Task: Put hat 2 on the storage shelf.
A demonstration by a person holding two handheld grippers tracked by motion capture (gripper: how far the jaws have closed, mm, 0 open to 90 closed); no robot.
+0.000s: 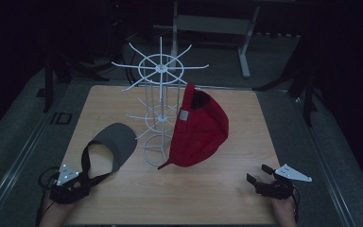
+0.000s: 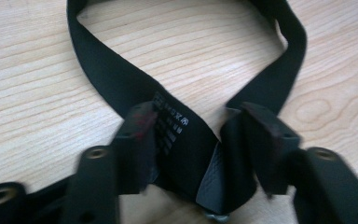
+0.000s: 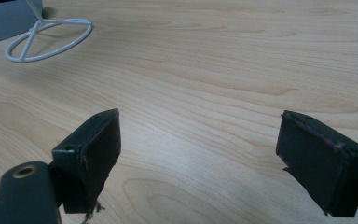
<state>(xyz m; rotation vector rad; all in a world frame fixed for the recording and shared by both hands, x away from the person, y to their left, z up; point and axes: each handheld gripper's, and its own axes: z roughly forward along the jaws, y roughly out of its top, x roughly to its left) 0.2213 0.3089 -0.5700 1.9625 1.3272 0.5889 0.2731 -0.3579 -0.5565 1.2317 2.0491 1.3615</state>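
At the near left corner of the wooden surface (image 1: 123, 198), the left gripper (image 1: 78, 182) has its jaws around the rear of the black strap (image 2: 121, 84) of a grey visor (image 1: 116, 142). In the left gripper view the folded end of the strap, with a printed label, sits between the two jaws and they appear to pinch it, though blur makes the contact hard to judge. The visor lies flat near the left edge, its brim pointing toward the middle of the surface and its strap looping back toward the near edge. A white wire rack (image 1: 160, 109) stands upright near the middle of the surface, just beside the brim. A red cap (image 1: 198, 127) hangs on the rack's right side, its peak reaching down to the surface. The right gripper (image 1: 260, 178) is near the near right corner, well apart from the cap, its jaws spread wide with nothing between them, just bare wood below.
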